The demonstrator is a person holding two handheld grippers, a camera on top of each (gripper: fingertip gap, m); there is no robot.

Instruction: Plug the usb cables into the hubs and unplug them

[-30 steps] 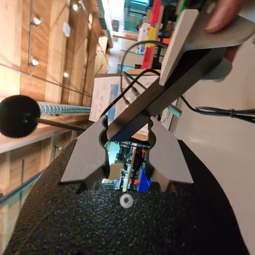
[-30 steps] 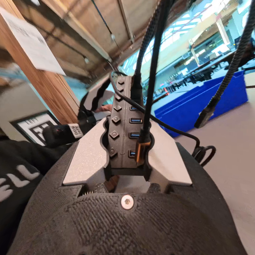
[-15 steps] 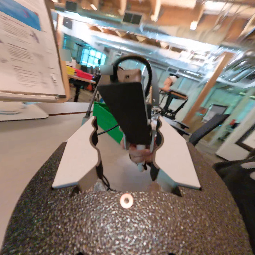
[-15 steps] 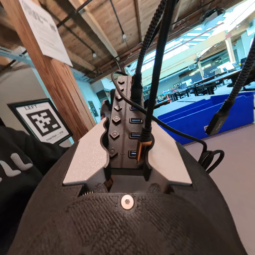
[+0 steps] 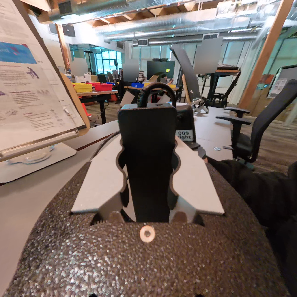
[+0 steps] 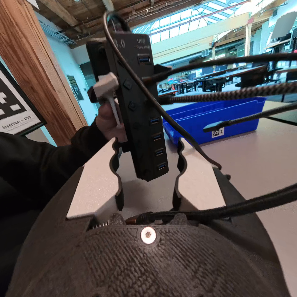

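Note:
My left gripper (image 5: 147, 141) is shut on the black USB hub (image 5: 147, 160), holding it upright with its plain back toward the camera. In the right wrist view the hub (image 6: 141, 112) shows its row of blue ports and buttons, with the left gripper's white finger (image 6: 106, 85) and a hand behind it. My right gripper (image 6: 147, 141) is open, with the hub's lower end just ahead of its jaws and untouched. Braided cables (image 6: 225, 94) run from the hub to the right. A loose plug (image 6: 212, 127) hangs free. A copper-collared cable (image 6: 225, 207) lies across the right gripper's base.
A blue bin (image 6: 209, 122) stands on the grey table (image 6: 241, 168) behind the hub. A wooden post (image 6: 40, 72) and a framed sign (image 6: 12, 112) are at the left. A document stand (image 5: 32, 96) is at the left, an office chair (image 5: 265, 128) at the right.
My right gripper has opened, let go of the hub and drawn back. My left gripper has swung upright and shut on the hub. The cables now stretch sideways to the right.

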